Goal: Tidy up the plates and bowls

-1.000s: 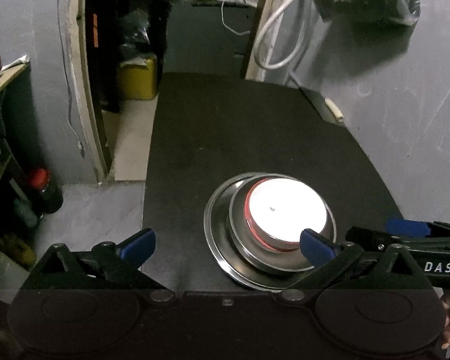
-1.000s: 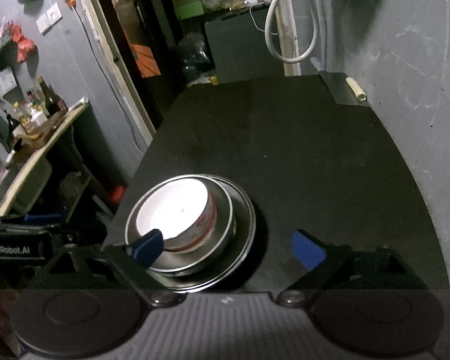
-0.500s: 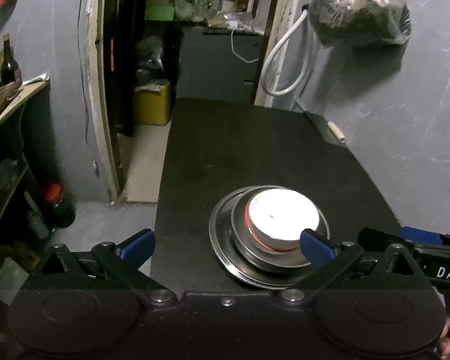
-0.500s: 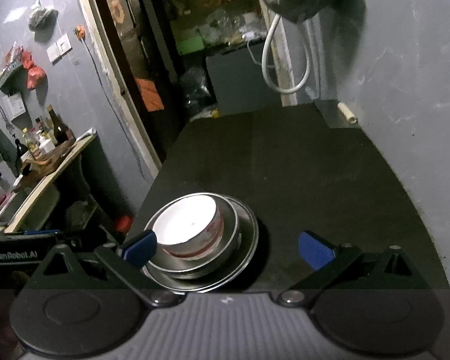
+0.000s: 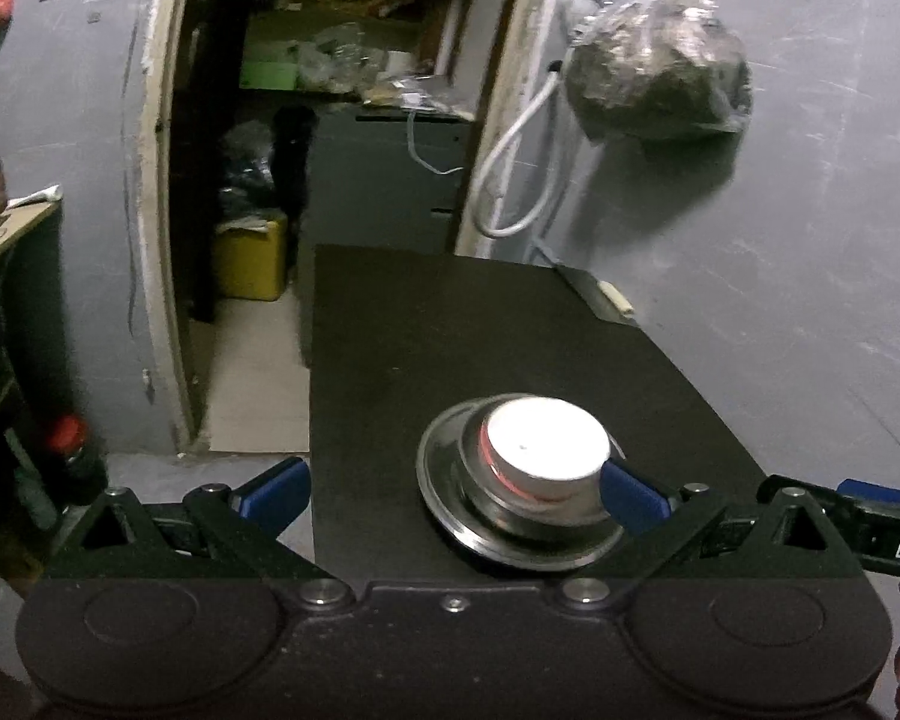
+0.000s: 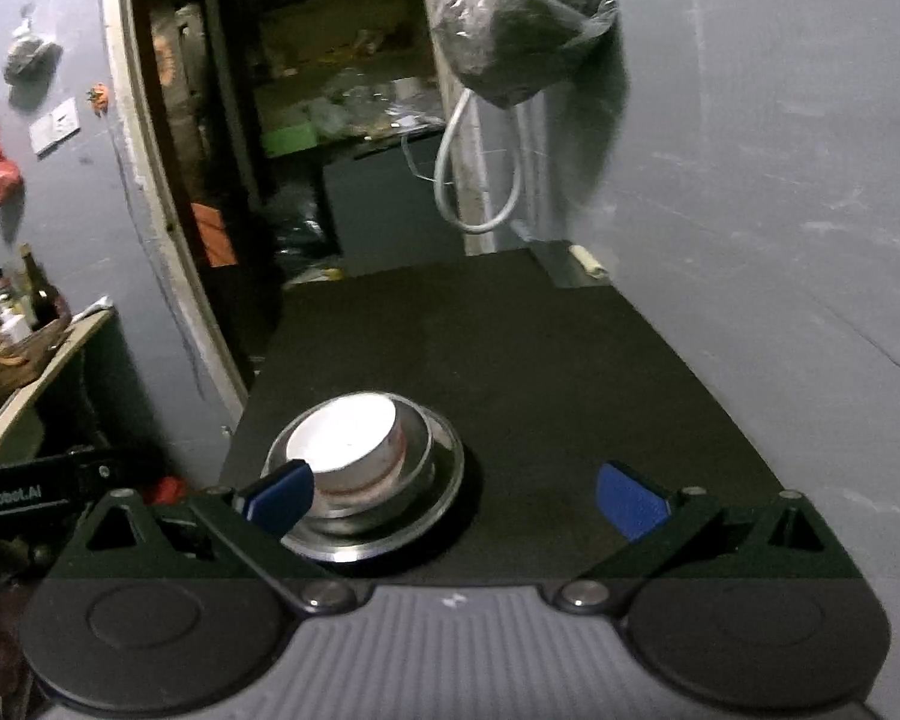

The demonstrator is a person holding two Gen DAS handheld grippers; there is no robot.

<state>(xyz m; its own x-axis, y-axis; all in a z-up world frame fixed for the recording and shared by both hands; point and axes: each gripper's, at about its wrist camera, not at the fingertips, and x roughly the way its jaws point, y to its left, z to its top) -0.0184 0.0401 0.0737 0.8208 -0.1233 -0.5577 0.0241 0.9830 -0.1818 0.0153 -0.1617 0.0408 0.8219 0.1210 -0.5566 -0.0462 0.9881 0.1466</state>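
Observation:
A white bowl with a red band (image 5: 543,447) (image 6: 345,443) sits nested in a steel bowl (image 5: 513,519) (image 6: 417,447), which rests on a steel plate (image 5: 444,480) (image 6: 450,477). The stack stands near the front of a black table (image 5: 450,330) (image 6: 540,360). My left gripper (image 5: 453,489) hangs open and empty in front of the stack, its right fingertip in line with the white bowl. My right gripper (image 6: 459,498) is open and empty too, just right of the stack, apart from it.
A grey wall runs along the table's right side, with a plastic bag (image 5: 657,87) and a looped white hose (image 5: 510,180) hanging there. A small roll (image 5: 615,300) lies at the far right corner. The floor drops off left, by a doorway and a yellow can (image 5: 252,261).
Both grippers have pulled back and risen away from the stack, so it looks smaller and farther. The stacked dishes have not moved.

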